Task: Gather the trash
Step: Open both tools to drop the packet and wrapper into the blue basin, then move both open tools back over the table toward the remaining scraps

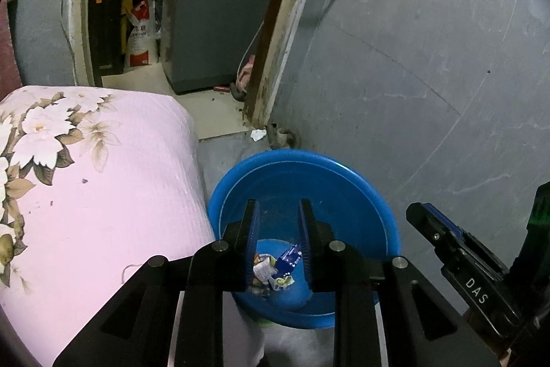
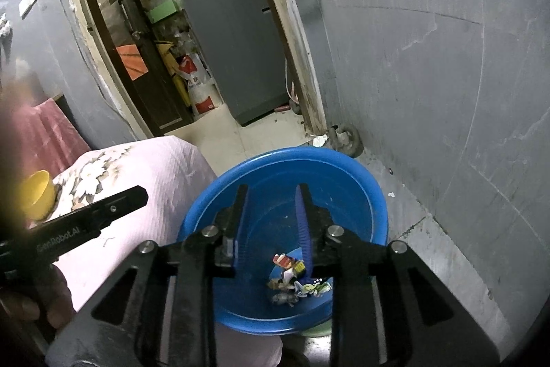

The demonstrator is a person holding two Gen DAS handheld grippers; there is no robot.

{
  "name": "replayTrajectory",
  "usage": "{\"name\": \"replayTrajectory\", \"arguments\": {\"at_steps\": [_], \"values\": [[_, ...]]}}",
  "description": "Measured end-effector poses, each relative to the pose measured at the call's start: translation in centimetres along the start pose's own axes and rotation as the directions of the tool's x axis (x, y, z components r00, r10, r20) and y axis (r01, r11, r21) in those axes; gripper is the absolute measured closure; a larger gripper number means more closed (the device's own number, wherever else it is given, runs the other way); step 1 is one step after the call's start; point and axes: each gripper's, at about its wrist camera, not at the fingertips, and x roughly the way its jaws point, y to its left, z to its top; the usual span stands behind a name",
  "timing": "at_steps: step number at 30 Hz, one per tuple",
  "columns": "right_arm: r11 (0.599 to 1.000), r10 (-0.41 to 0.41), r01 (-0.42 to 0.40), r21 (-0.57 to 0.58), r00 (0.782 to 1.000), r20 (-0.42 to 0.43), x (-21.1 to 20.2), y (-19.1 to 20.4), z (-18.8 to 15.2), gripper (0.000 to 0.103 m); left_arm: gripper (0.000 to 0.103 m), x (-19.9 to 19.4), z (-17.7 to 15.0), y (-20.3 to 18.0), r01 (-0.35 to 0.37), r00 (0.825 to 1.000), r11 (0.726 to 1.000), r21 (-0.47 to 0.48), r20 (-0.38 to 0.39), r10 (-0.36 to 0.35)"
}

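Both of your grippers hang over a round blue plastic basin, and nothing lies between them and its bowl. Just to your left, a pink quilted bed cover printed with white flowers swells up beside the basin's rim; in the right wrist view a small yellow cup sits on it, blurred. To the right a bare grey wall runs close past the basin. Ahead, a worn door frame opens onto a room with a dark grey cabinet and a white and red sack leaning on the floor. A scrap of white paper lies on the floor by the foot of the frame.

The basin is smooth and glossy, with a wide rolled rim and a flat bottom. On that bottom lies the trash, a small heap of crumpled printed wrappers, shiny and creased. The blue wrapper's long axis tilts up toward the right in the left wrist view; the rest is a jumble with no clear direction.

The left gripper has its ribbed blue-padded fingers slightly spread and holds nothing. The right gripper likewise has its fingers somewhat apart and empty, the wrappers lying below them in the basin.
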Motion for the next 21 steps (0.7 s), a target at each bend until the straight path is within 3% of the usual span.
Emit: {"name": "replayTrajectory", "arguments": {"at_steps": [8, 12, 17, 21], "values": [[1.0, 0.006, -0.006, -0.023, 0.999, 0.036, -2.0, 1.8, 0.4, 0.061, 0.084, -3.1, 0.1, 0.2, -0.006, 0.999, 1.0, -0.027, 0.049, 0.007], [0.999, 0.009, -0.007, -0.038, 0.999, 0.053, -3.0, 2.5, 0.5, 0.058, 0.079, -4.7, 0.0, 0.4, 0.0, 0.997, 0.999, -0.046, 0.078, 0.004], [0.999, 0.014, -0.01, -0.052, 0.997, 0.077, -4.2, 3.7, 0.6, 0.048, 0.078, -6.5, 0.3, 1.0, 0.001, 0.993, 0.998, -0.058, 0.117, 0.006], [0.997, 0.029, -0.022, -0.068, 0.993, 0.115, -5.1, 5.0, 0.6, 0.039, 0.071, -8.4, 0.5, 2.0, -0.007, 0.986, 0.998, -0.067, 0.168, 0.018]]}}
